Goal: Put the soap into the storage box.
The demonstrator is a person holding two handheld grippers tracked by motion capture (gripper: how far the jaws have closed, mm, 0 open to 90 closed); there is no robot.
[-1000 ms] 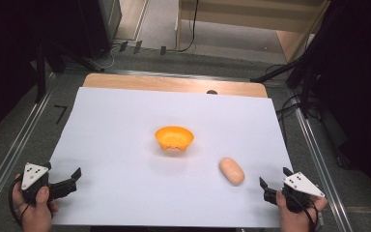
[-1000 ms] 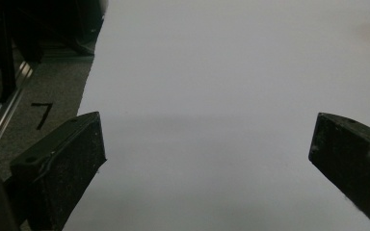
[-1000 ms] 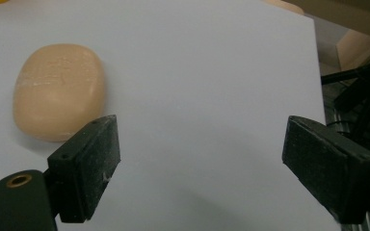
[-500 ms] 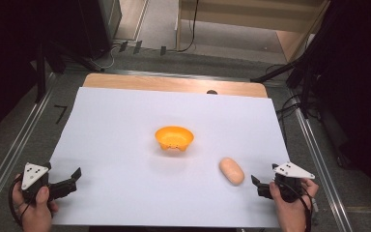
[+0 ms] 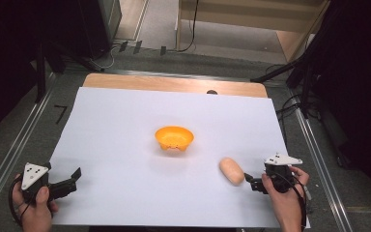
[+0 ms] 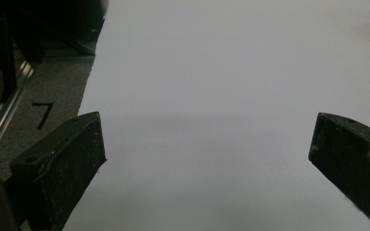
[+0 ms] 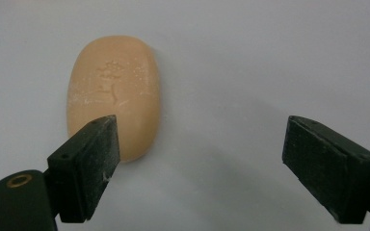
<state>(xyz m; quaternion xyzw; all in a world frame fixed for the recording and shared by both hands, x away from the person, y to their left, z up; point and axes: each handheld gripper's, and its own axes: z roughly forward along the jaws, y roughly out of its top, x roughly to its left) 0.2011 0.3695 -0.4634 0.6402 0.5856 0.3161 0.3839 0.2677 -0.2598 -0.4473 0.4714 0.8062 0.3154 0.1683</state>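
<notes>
A pale orange oval bar of soap (image 5: 232,170) lies flat on the white sheet (image 5: 125,130), right of centre near the front. My right gripper (image 5: 249,181) is just to its right, open, jaws pointing at it. In the right gripper view the soap (image 7: 113,91) lies ahead and to the left, partly behind the left jaw, with nothing between the jaws. An orange bowl (image 5: 174,138) sits upright at the sheet's middle. My left gripper (image 5: 72,178) rests at the front left corner, open over bare sheet (image 6: 212,96).
The white sheet covers most of the wooden table (image 5: 174,83). Metal rails (image 5: 14,150) run along both sides. Cables and dark stands (image 5: 314,63) lie beyond the far right corner. A black mark (image 6: 42,114) sits on the grey floor left of the sheet.
My right gripper has moved left and slightly up, closing in on the soap. The left gripper, the bowl and the soap have stayed put.
</notes>
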